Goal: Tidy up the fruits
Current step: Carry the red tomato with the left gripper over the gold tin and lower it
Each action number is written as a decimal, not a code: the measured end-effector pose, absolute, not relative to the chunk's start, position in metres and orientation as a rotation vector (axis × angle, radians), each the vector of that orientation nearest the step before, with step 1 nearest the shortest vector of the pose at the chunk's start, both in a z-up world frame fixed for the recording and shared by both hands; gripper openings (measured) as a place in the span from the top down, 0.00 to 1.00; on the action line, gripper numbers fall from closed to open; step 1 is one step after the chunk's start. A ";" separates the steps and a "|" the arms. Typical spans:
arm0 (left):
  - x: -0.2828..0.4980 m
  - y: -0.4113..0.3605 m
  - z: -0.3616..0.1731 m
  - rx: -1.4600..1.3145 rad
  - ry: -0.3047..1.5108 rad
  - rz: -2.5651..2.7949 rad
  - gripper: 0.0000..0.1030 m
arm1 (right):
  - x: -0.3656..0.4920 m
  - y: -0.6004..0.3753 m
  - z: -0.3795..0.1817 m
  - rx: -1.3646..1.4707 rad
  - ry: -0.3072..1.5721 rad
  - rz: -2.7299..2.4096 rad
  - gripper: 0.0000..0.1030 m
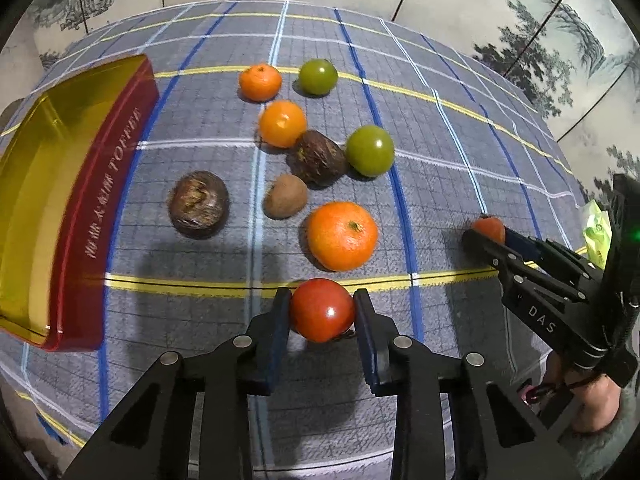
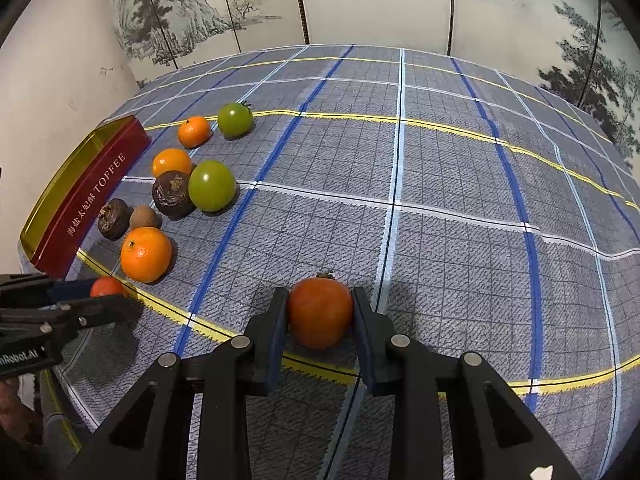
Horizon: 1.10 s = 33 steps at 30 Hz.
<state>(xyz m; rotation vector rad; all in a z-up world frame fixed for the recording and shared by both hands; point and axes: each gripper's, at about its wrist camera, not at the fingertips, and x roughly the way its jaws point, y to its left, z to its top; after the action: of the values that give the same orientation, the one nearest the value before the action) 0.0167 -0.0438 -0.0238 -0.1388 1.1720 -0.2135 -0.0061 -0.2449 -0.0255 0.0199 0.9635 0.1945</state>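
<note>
At the far left the red toffee tin point(image 1: 116, 200) lay open on the table point(image 1: 460, 80), its gold inside showing. Right of it sat the loose fruit: three oranges point(image 1: 342, 236), two green tomatoes point(image 1: 369, 151), two dark brown wrinkled fruits point(image 1: 198, 204) and one kiwi point(image 1: 285, 196). One dark fruit touched a green tomato; the kiwi lay just beside the biggest orange.

Your left tongs point(image 1: 322, 310) were closed on a red tomato point(image 1: 322, 310), a pad pressed against each side, near the table's front edge, close to the biggest orange. Farther right, your right tongs point(image 2: 320, 312) gripped a second red tomato point(image 2: 320, 312) the same way, its stem end pointing away from you, well apart from the group. That made two red tomatoes, one in each of your tongs, both low over the cloth; I could not tell whether either touched it.
</note>
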 end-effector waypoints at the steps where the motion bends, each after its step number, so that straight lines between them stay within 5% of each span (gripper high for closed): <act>1: 0.017 -0.042 -0.022 -0.137 1.169 -0.211 0.69 | -0.006 -0.245 -0.025 0.020 0.963 0.194 0.72; 16: 0.037 0.061 0.035 -0.090 0.988 -0.020 0.69 | -0.005 -0.243 -0.026 0.007 0.971 0.191 0.72; 33: 0.053 0.176 -0.018 -0.091 1.072 0.223 0.69 | -0.002 -0.237 -0.025 -0.011 0.989 0.160 0.72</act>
<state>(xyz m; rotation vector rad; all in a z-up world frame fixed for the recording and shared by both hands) 0.0531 0.1765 -0.0177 -0.0911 1.0722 0.2228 -0.0016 -0.2367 -0.0251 -0.0109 0.9888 0.1599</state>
